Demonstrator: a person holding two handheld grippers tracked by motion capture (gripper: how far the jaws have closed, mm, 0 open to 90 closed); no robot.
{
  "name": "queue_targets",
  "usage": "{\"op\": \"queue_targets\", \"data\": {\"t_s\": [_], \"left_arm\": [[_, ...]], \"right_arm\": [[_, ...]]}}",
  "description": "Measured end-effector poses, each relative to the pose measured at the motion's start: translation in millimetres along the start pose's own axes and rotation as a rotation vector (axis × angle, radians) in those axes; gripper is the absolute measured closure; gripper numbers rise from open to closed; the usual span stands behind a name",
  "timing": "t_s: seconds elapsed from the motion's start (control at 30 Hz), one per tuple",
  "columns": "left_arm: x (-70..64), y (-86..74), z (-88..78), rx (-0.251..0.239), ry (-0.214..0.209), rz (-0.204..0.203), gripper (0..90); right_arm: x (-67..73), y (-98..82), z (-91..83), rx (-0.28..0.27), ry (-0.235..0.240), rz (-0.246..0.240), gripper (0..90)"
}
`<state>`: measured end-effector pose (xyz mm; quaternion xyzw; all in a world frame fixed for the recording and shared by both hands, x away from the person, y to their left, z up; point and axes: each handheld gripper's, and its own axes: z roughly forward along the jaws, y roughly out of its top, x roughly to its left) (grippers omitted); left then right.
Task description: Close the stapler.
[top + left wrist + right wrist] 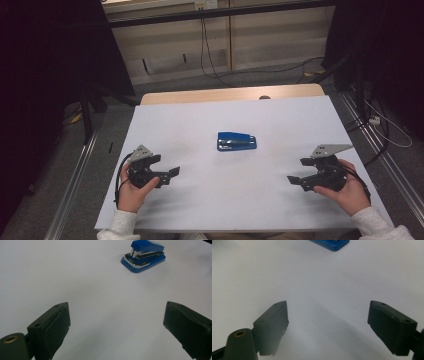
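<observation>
At the left side of the white table (165, 220), the person's left hand (131, 192) holds the left gripper (172, 172) low over the surface, its jaws pointing inward toward the middle. In the left gripper view the jaws stand wide apart with bare table between them, and the blue stapler (143, 255) sits well ahead of the fingers, off toward the right-hand jaw, its metal mouth turned toward this gripper.

The stapler lies flat near the table's centre, between the two grippers and farther from the person than both.

At the right, the right hand (350, 192) holds the right gripper (292, 181), aimed inward too. Its jaws are also spread, nothing between them, and a corner of the stapler lies well beyond the fingertips.
</observation>
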<state>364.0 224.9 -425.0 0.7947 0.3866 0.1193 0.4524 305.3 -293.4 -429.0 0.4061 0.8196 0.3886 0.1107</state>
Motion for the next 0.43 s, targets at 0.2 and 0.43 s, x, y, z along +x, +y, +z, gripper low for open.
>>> {"op": "queue_targets", "data": {"t_s": [0.2, 0.43], "left_arm": [[1.2, -7.2, -7.6, 0.008, -0.001, 0.001, 7.3], [3.8, -12.6, -13.3, 0.009, 0.009, 0.002, 7.2]], "right_arm": [[1.4, -0.8, -2.3, -0.003, -0.004, -0.005, 16.5], [1.2, -2.3, -5.5, -0.011, -0.003, -0.004, 16.5]]}}
